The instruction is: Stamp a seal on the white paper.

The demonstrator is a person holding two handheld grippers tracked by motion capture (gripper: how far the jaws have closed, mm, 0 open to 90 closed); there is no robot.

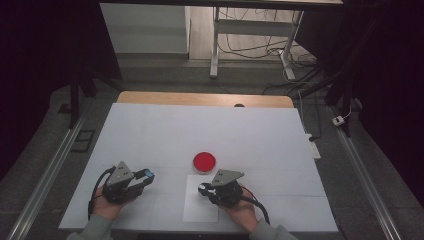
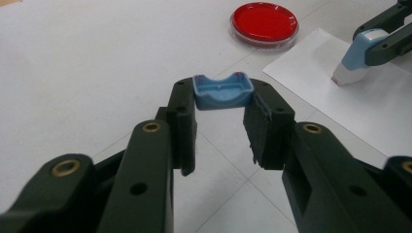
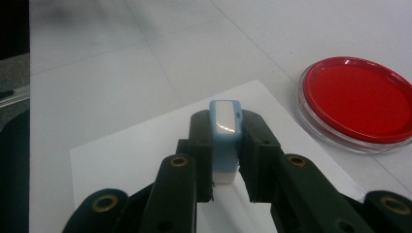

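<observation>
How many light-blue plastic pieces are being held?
2: an open blue plastic cap in the left tongs, and a blue-and-white stamp in the right tongs over white paper.

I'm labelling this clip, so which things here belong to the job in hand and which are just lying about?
In the job:
- blue cap, held by the left hand-held gripper
- blue stamp, held by the right hand-held gripper
- white paper sheet under the stamp
- red ink dish, probably

Lying about:
- loose cables on the floor beyond the table

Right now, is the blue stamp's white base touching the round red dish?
No, the stamp in the right claw rests on the white paper sheet, apart from the dish.
</observation>
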